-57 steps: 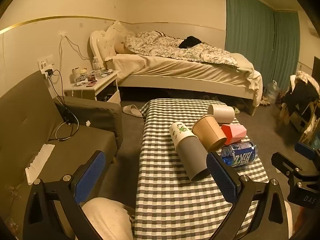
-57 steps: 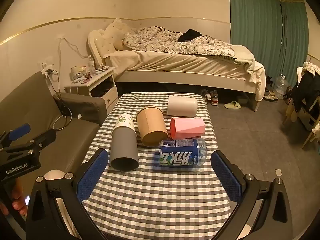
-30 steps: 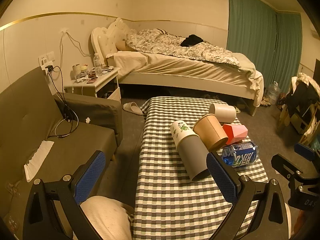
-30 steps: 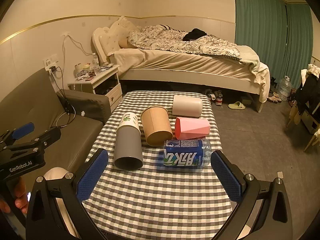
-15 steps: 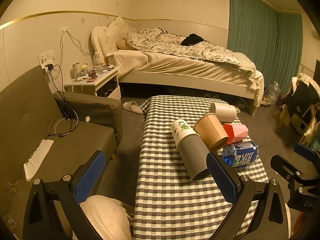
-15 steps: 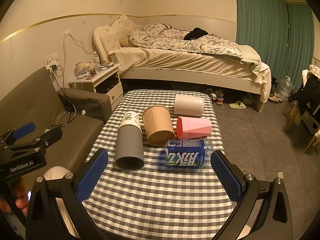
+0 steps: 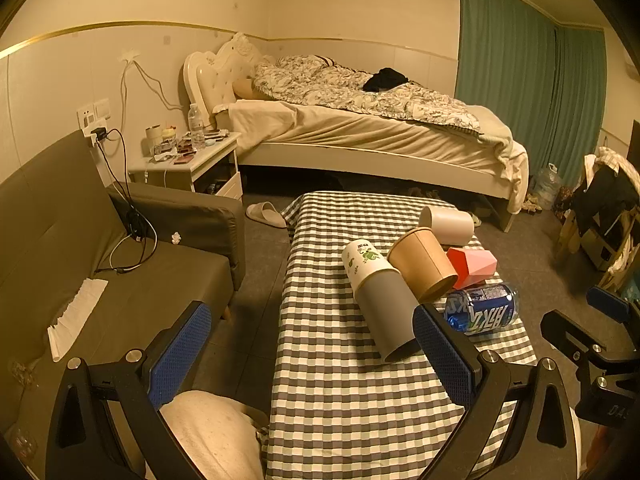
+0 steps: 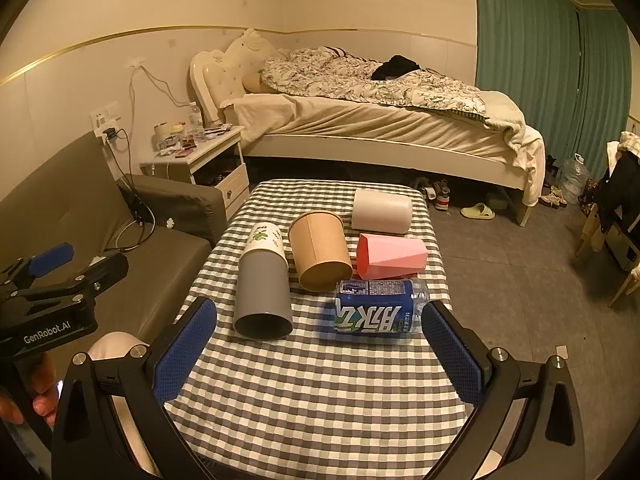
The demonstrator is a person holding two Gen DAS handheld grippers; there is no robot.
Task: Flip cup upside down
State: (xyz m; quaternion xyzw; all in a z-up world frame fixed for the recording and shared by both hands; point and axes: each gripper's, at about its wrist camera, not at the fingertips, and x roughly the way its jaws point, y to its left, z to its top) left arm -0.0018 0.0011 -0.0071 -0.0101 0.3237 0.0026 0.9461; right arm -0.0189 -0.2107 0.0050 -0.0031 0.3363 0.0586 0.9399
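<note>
Five containers lie on their sides on the checkered table [image 8: 320,380], crowded toward its far half. The grey cup [image 8: 262,292] lies nearest the left edge, mouth toward the near side, a white printed cup [image 8: 265,238] nested at its far end; the brown paper cup [image 8: 320,254] is touching or just beside it on the right. Which cup is meant I cannot tell.

The right gripper [image 8: 316,350] hovers over the near part of the table, jaws spread wide and empty. The left gripper [image 7: 312,354] hangs off the table's left edge, likewise spread and holding nothing.

The likely trouble is crowding: a finger slipped between the grey and brown cups could set either rolling, and the grey one has little cloth before the left edge. The blue bottle [image 8: 376,312] could roll too. The near half of the table offers the open room for setting a cup down inverted.
</note>
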